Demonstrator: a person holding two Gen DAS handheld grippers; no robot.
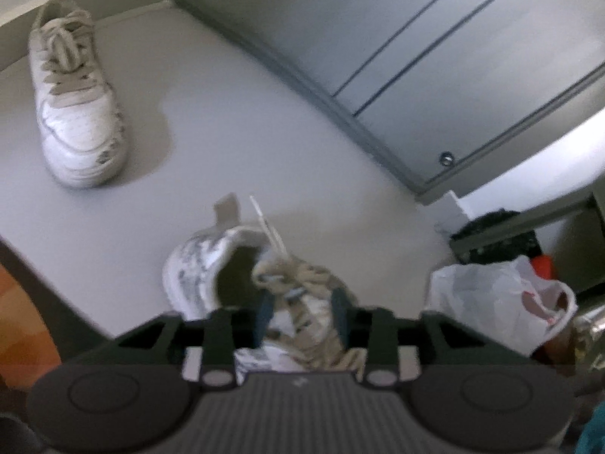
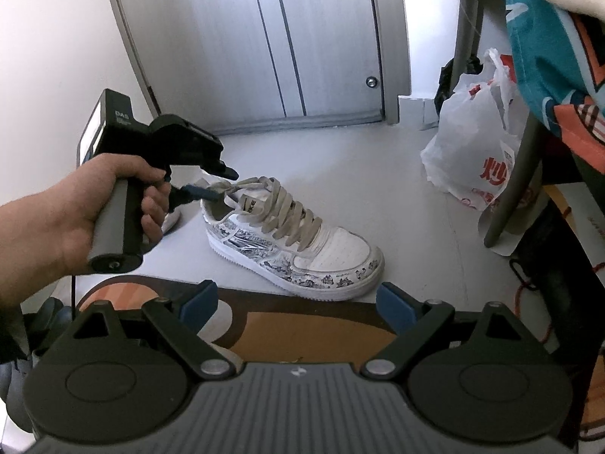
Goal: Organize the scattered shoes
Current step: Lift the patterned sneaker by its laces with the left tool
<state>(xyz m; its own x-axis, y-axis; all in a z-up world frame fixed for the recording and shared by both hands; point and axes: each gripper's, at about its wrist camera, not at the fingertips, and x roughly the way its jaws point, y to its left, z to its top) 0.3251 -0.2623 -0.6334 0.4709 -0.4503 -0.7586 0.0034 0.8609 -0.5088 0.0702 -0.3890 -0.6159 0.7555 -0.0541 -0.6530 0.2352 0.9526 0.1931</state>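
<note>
Left gripper [image 1: 302, 304]: jaws partway open, straddling the tongue and laces of the shoe below; pads apparently not pressing, nothing held.
Hand [image 2: 75, 212]: wrapped round that gripper's handle, fingertips of the tool at the shoe's collar.
Right gripper [image 2: 297, 302]: jaws wide apart, empty, hanging over the orange-and-brown patterned mat [image 2: 321, 329].
Task shoe: white low-top leather sneaker with blue-grey printed sides and beige laces [image 2: 302, 249], upright on the pale grey floor [image 2: 340, 159], touching the mat's edge, toe toward the white plastic bag with red print [image 2: 469, 151].
Second shoe: plain white lace-up sneaker [image 1: 75, 113], well apart from the first, close to the wall at the floor's far-left corner, near the grey panelled door [image 1: 416, 38].
Risk, snag: a lace loop lying at one finger could catch on a rising gripper and drag or tip the shoe.
Risk, pairing: the two shoes far apart and pointing different ways, so probably more moves needed.
Left wrist view only: the second shoe, and the laces between the pads, though blurred.
Right wrist view only: the hand, the shoe's whole length and print, and the empty right jaws.
</note>
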